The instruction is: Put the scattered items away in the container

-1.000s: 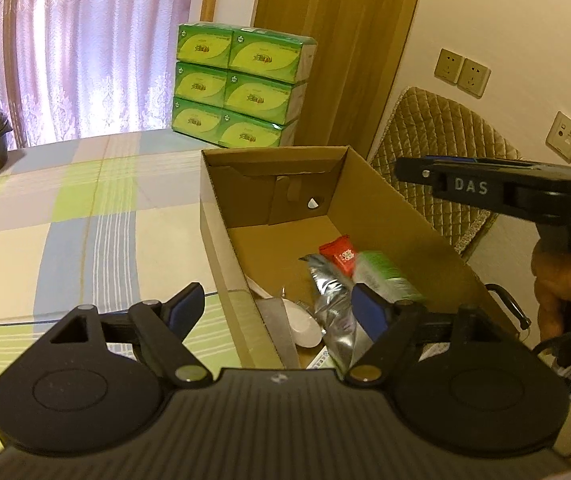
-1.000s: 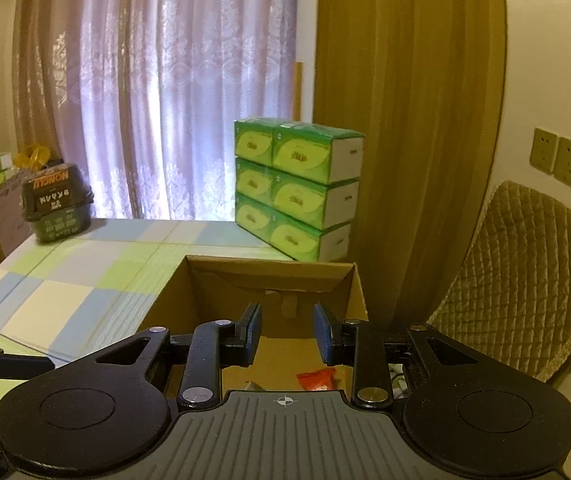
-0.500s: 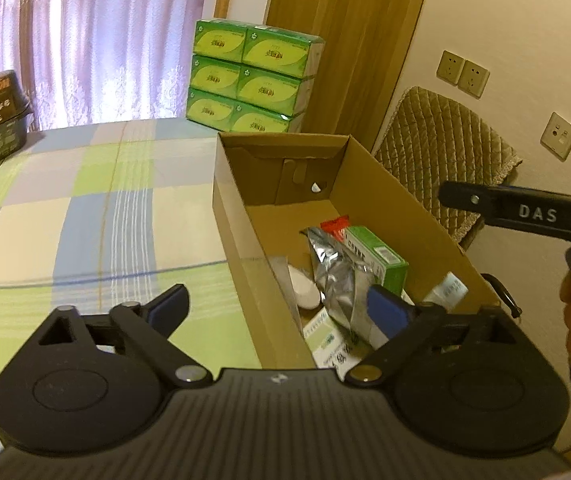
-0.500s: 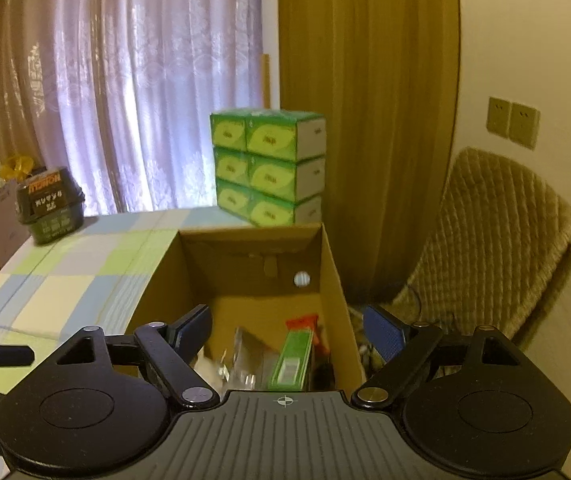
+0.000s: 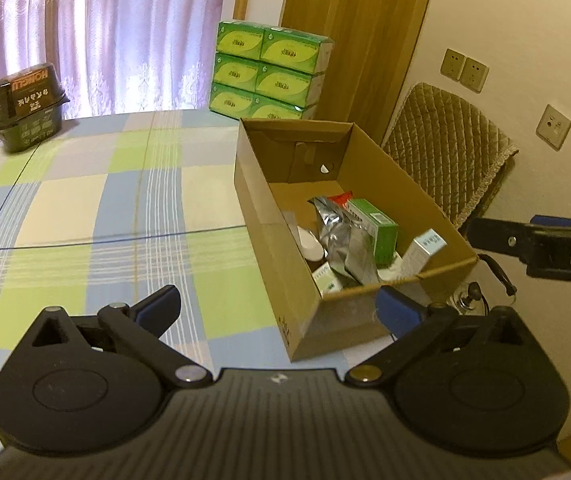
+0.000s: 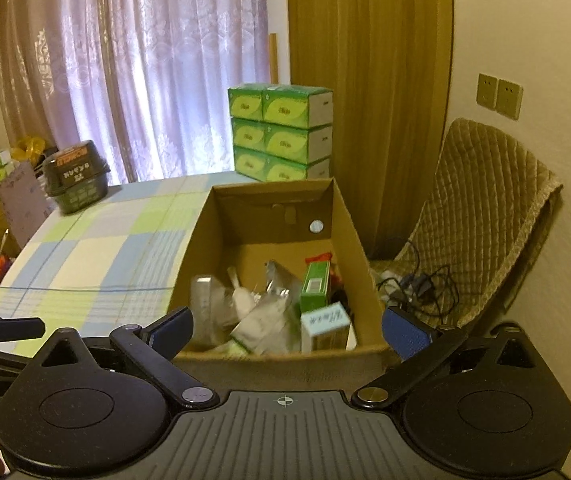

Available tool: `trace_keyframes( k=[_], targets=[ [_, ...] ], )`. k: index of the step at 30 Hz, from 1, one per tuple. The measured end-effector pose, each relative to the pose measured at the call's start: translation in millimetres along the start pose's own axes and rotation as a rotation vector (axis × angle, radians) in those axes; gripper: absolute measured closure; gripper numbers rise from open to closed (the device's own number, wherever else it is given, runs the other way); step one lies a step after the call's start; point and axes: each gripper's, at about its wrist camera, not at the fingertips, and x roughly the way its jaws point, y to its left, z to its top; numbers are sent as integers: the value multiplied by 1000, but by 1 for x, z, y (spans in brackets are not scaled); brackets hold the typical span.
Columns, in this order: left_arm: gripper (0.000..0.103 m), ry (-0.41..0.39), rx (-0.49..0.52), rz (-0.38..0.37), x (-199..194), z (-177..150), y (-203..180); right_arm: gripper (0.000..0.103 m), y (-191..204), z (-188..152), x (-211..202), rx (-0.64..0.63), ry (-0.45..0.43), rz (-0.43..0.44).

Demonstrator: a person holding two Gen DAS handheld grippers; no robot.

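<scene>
Both the left gripper [image 5: 277,306] & right gripper [image 6: 287,330] are spread wide, empty. Small packets/boxes lie inside the open brown cardboard box [image 5: 369,148] on the checked tablecloth [image 5: 85,200]. Tidying looks about done; next: check for strays.

The cardboard box [image 5: 285,216] is plain brown. Inside it lie a green carton [image 5: 375,224], a silver foil pouch [image 5: 345,240], a red packet [image 5: 339,199] and a pale blue small box [image 5: 429,242]. Left of the box, the counter [image 5: 85,200] has a cloth checked in green, blue and cream. Behind the box stand bright green tissue packs [image 5: 269,70]. Both tools are black with blue pads [image 5: 161,308].
</scene>
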Motion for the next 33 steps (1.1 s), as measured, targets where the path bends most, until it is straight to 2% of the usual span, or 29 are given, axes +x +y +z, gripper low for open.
trace_keyframes(
  k=[10, 22, 33],
  targets=[
    [1, 14, -1, 31, -29, -20, -8, 0, 7, -29, -26, 15, 45, -7],
    [1, 27, -36, 67, -38, -37, -8, 0, 14, -55, -27, 25, 97, -3],
    [1, 39, -27, 72, -41, -45, -14, 0, 15, -59, -30, 29, 99, -3]
  ],
)
